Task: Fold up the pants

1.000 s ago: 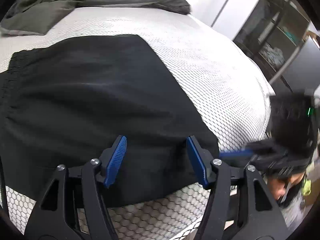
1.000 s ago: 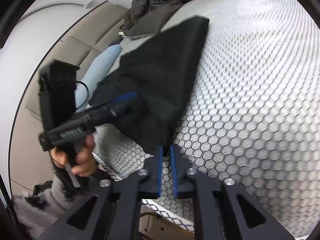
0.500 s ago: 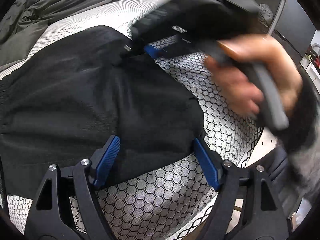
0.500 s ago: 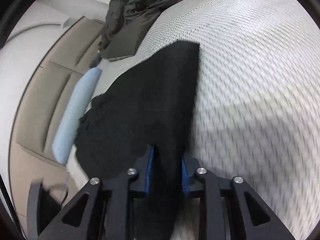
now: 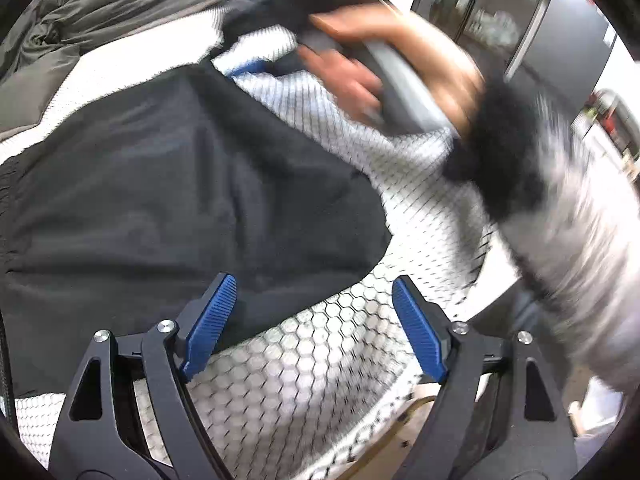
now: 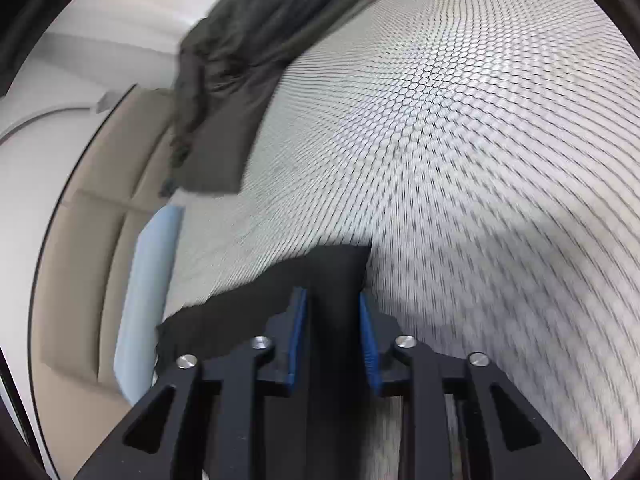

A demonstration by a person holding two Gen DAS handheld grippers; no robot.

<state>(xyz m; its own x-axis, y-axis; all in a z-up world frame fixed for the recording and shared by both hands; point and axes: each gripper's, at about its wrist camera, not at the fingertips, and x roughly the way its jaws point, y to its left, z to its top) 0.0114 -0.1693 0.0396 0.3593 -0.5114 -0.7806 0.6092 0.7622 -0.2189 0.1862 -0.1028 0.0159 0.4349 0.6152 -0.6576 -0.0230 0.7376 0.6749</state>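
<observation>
The black pants [image 5: 180, 184] lie folded on the white honeycomb bed cover [image 5: 304, 364]. My left gripper [image 5: 313, 280] hangs open and wide over their near edge, its left pad over the cloth, gripping nothing. At the top of that view, blurred, a person's hand [image 5: 380, 52] holds my right gripper over the pants' far corner. In the right wrist view my right gripper [image 6: 333, 300] has its jaws opening, with a strip of the black pants [image 6: 332, 268] still between the blue pads and lying on the bed cover [image 6: 480, 140].
A dark grey-green duvet [image 5: 100, 12] is bunched at the far end of the bed, also the duvet [image 6: 228, 80] in the right view. A light blue pillow [image 6: 148, 280] lies against a beige headboard [image 6: 80, 260]. Dark shelving [image 5: 520, 20] stands beyond the bed's edge.
My right gripper swept the pants' end across and over the rest, and its jaws have parted. My left gripper's jaws widened and drew back to the cloth's near edge.
</observation>
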